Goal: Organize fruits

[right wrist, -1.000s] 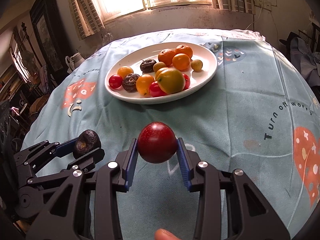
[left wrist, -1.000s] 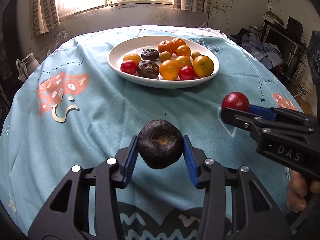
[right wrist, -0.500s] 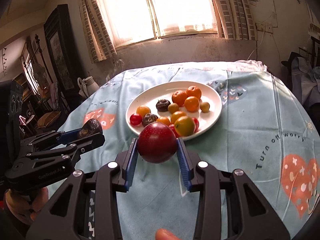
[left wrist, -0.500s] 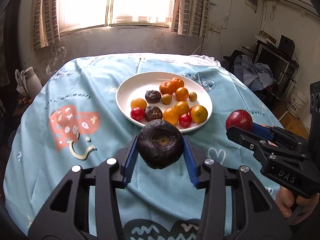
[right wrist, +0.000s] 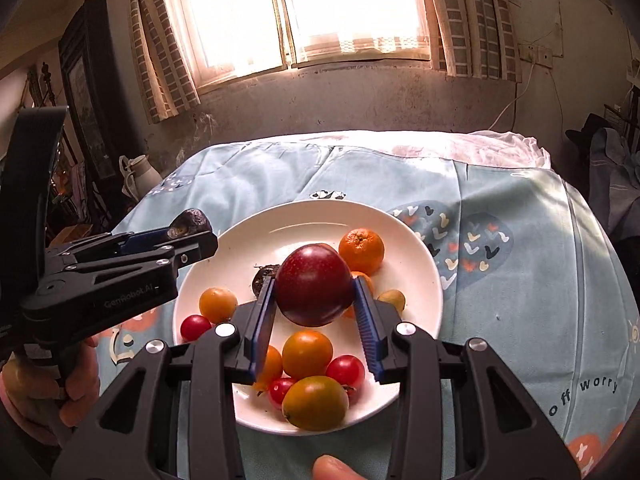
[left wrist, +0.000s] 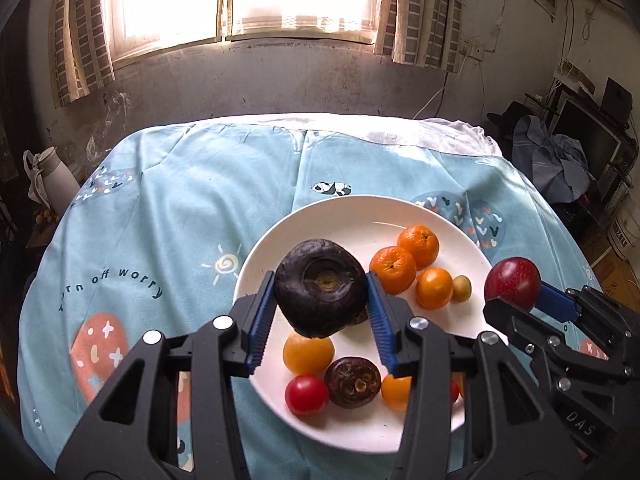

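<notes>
Left gripper (left wrist: 320, 300) jaws grip a dark fruit (left wrist: 320, 288); right gripper (right wrist: 314, 300) jaws grip a red fruit (right wrist: 314, 290). Both hang above the white plate (left wrist: 360, 208). Recommend lowering each onto bare plate before release, avoiding the oranges (left wrist: 404, 258).

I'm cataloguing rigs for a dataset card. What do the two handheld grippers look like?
Both grippers are matte black plastic frames with triangular cut-outs and silver round screw heads. The left gripper and the right gripper each carry two blue ribbed finger pads. The left one's side reads "GenRobot.AI" in pale letters; the right one's side shows "DAS". No cables or sleeves are visible.
</notes>
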A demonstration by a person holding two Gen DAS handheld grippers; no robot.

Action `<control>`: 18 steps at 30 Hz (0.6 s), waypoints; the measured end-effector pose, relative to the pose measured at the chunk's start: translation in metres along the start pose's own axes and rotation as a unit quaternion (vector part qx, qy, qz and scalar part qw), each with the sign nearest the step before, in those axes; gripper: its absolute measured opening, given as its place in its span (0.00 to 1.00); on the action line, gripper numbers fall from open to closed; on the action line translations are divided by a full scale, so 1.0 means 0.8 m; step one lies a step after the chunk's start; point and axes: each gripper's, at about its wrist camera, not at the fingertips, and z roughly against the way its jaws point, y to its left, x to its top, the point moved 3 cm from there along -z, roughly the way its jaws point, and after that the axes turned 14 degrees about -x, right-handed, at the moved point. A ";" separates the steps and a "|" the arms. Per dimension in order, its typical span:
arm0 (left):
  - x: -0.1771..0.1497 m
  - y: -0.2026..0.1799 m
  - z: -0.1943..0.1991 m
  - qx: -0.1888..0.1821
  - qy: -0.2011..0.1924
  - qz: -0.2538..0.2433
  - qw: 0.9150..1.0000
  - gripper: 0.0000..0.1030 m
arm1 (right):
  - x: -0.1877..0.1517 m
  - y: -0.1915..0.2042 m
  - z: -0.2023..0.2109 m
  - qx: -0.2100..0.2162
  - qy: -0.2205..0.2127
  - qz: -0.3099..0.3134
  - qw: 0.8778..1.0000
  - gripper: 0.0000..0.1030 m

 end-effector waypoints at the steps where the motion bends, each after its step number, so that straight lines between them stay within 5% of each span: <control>1: 0.000 0.003 -0.009 0.000 0.006 0.002 1.000 0.44 | -0.003 0.001 -0.007 0.001 0.003 0.002 1.000 0.38; 4: -0.005 0.009 -0.020 0.006 0.009 0.001 1.000 0.52 | -0.007 0.006 -0.020 0.006 0.009 0.009 1.000 0.38; 6: -0.008 0.014 -0.014 0.023 -0.004 0.004 1.000 0.82 | -0.007 0.011 -0.025 0.002 0.011 0.017 1.000 0.39; 9: -0.010 0.017 0.002 0.025 -0.018 0.009 0.999 0.86 | -0.008 0.014 -0.022 -0.001 0.001 0.018 1.000 0.62; 16: -0.028 0.024 0.050 0.025 -0.039 0.020 0.999 0.96 | -0.012 0.019 -0.008 0.015 -0.002 0.022 1.000 0.65; 18: -0.031 0.024 0.065 0.031 -0.051 0.016 0.998 0.96 | -0.014 0.019 -0.010 0.009 -0.003 0.019 1.000 0.91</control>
